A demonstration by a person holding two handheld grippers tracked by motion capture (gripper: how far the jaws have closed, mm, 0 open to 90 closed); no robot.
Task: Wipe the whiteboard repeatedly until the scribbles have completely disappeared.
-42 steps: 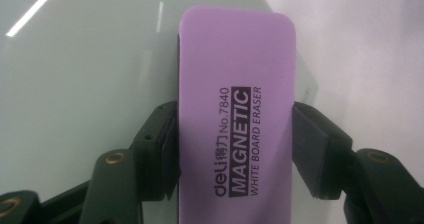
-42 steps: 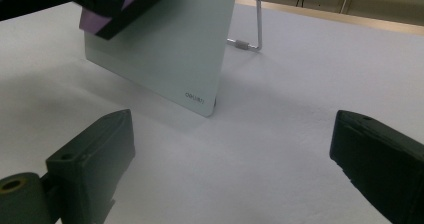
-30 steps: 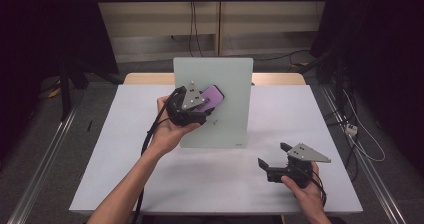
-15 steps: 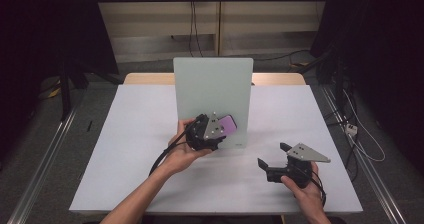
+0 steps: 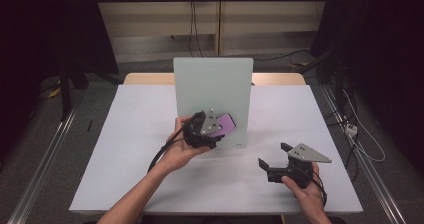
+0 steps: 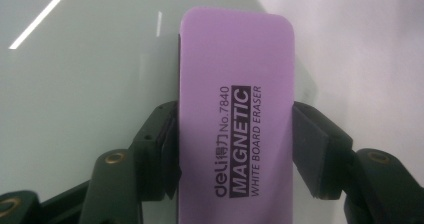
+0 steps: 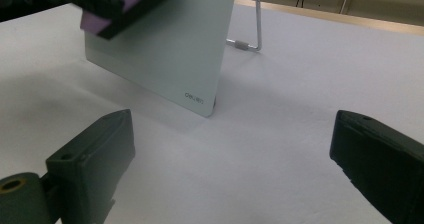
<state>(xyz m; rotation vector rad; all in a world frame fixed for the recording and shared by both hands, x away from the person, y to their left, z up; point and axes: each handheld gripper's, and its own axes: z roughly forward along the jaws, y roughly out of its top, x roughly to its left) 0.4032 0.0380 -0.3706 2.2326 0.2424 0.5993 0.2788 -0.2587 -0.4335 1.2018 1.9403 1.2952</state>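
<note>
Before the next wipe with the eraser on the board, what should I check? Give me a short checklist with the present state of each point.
1. Left gripper shut on the purple eraser, both pads on its sides: ok.
2. Eraser at the lower right part of the board: ok.
3. Eraser felt flat against the board: cannot tell.
4. Board upright on its wire stand: ok.
5. Right gripper open, low over the table, apart from the board: ok.

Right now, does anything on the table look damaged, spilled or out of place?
Nothing stands out. The glass board stands propped on its stand, unbroken, and the purple eraser sits squarely in the left hand-held gripper.
</note>
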